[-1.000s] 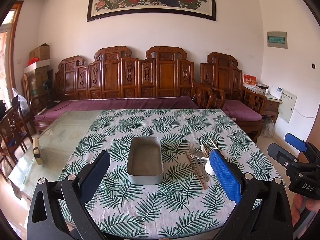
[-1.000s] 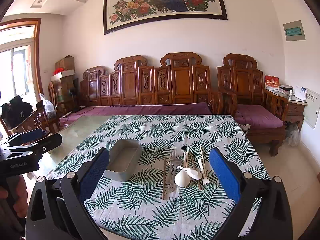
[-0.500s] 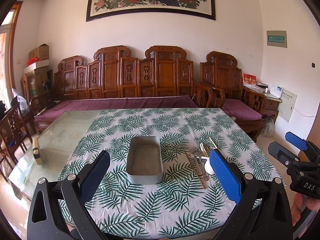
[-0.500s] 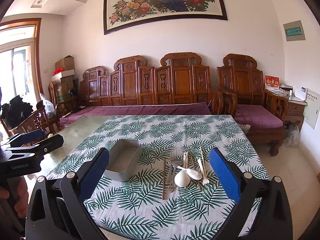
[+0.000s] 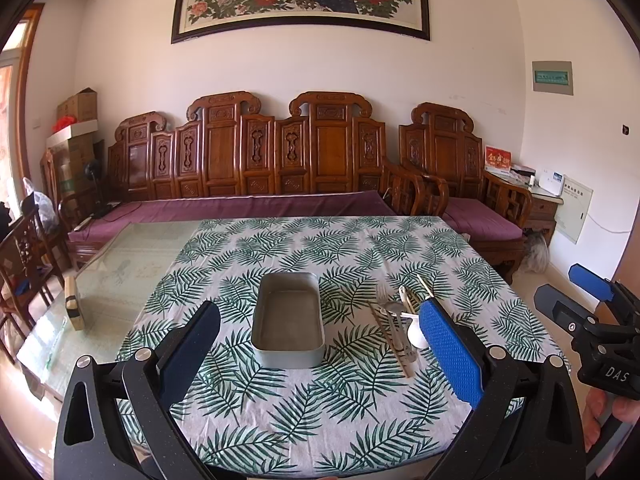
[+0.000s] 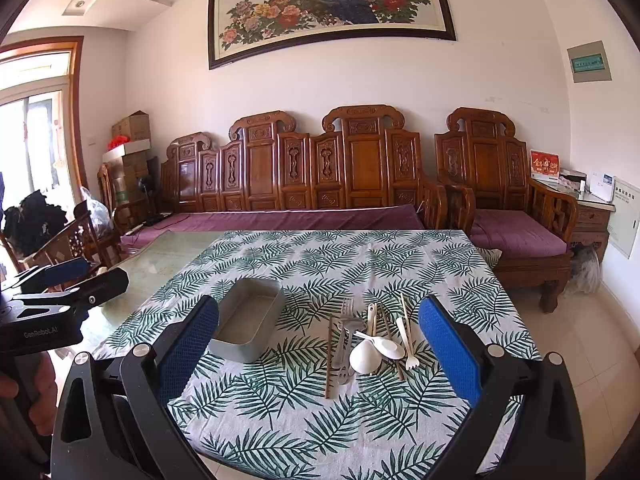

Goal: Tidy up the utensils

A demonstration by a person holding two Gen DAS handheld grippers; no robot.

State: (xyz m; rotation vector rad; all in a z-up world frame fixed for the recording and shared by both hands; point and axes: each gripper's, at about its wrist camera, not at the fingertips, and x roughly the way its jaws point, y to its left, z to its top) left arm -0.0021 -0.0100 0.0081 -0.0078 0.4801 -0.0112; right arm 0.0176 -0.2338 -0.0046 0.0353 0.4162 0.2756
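Blue-padded, my left gripper (image 5: 320, 348) and right gripper (image 6: 318, 344) both gape wide, holding nothing above the leaf-print tablecloth (image 6: 360, 264). Ahead, the grey metal tray (image 5: 289, 320) sits bare; the utensils (image 6: 368, 344) lie heaped just right of it.

A family living room, by the look of it.

A long carved wooden bench (image 6: 304, 176) with purple cushions lines the wall under a framed peacock-and-peony painting (image 6: 332, 4). A table (image 5: 132, 264) wears a palm-leaf cloth (image 6: 352, 260), cardboard boxes (image 6: 130, 148) stack in the corner, and daylight comes through a glass door (image 6: 32, 148).
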